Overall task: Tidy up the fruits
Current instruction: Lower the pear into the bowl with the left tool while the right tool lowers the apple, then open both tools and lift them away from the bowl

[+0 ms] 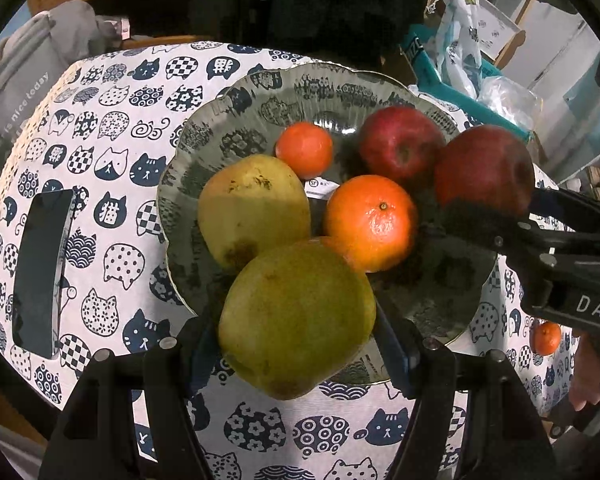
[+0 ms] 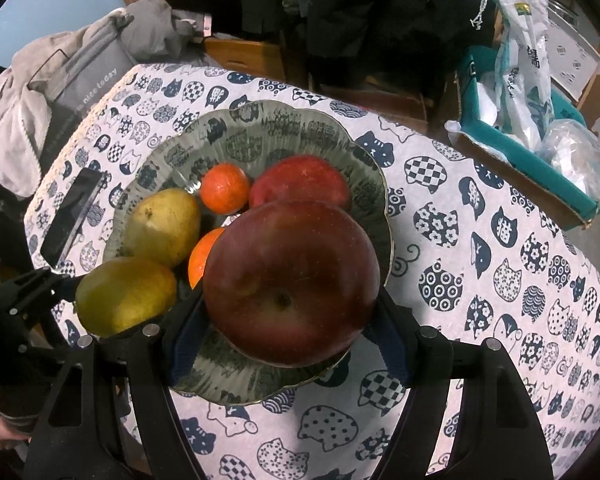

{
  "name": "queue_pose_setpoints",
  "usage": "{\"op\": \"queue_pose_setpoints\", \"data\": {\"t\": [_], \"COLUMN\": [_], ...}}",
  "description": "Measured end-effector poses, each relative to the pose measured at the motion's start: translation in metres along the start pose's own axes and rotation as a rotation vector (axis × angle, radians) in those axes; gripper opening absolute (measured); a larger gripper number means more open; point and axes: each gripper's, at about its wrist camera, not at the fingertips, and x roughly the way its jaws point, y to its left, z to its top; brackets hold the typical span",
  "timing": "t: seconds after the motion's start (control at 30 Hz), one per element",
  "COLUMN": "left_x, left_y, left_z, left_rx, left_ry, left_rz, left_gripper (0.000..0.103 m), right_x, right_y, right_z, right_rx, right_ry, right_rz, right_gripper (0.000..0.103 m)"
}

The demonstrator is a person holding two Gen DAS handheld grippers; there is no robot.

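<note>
Currently both tools hang over the glass plate (image 2: 374, 184), each gripping a fruit. Left tool (image 1: 300, 344): closed on a green pear (image 1: 296, 316), lower centre of its frame, over the plate's near rim. Right tool (image 2: 290, 344): closed on a dark red apple (image 2: 292, 280), centre frame, over the plate's bare near part. Plate lies directly beneath both; likely next move is straight down. Free space in the plate looks nearer the right tool.

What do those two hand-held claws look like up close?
Both are matte black and angular. The left gripper has two flat fingers lined with dark blue pads, and round silver pins on its frame. The right gripper has the same black build, with ribbed blue pads and silver pins; white lettering, partly cut off, marks its body in the left wrist view.
</note>
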Motion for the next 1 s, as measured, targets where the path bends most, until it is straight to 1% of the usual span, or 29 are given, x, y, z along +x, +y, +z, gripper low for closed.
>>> {"op": "queue_pose_setpoints", "data": {"t": [0.07,0.2,0.23,0.3,0.33,0.43,0.63,0.7,0.73,0.77,1.0], "left_x": [0.002,-0.001,-0.002,-0.005,-0.005,-0.008,-0.016,-0.02,-0.021,-0.023,-0.048], "left_y": [0.0,-0.002,-0.003,-0.004,-0.005,-0.007,-0.005,-0.003,-0.003,-0.002,-0.001], "left_z": [0.0,0.0,0.0,0.0,0.0,-0.001,0.0,-0.001,-0.001,-0.001,-0.002], "left_rx": [-0.001,0.014,0.018,0.022,0.025,0.034,0.03,0.026,0.025,0.023,0.011], "left_ry": [0.01,-0.007,-0.01,-0.024,-0.025,-0.032,-0.047,-0.052,-0.056,-0.06,-0.116], "left_rz": [-0.003,-0.004,-0.007,-0.005,-0.012,0.003,0.006,0.011,0.013,0.015,0.016], "left_gripper": [0.071,0.072,0.074,0.084,0.085,0.085,0.085,0.085,0.085,0.085,0.085], "right_x": [0.0,0.001,0.002,0.003,0.004,0.005,0.006,0.001,-0.003,-0.007,-0.037], "right_y": [0.0,0.002,0.002,0.003,0.004,0.005,0.004,0.001,0.0,0.0,-0.002], "right_z": [0.001,0.002,0.002,0.001,0.001,-0.002,-0.003,-0.001,0.0,0.002,0.011], "right_rx": [-0.002,-0.01,-0.012,-0.017,-0.02,-0.025,-0.008,0.008,0.015,0.022,0.047], "right_ry": [0.0,0.009,0.012,0.018,0.023,0.035,0.045,0.023,0.008,-0.009,-0.088], "right_rz": [-0.001,-0.004,-0.004,-0.005,-0.005,-0.01,-0.012,-0.002,0.004,0.012,0.01], "right_gripper": [0.075,0.075,0.075,0.075,0.075,0.076,0.077,0.08,0.084,0.086,0.086]}}
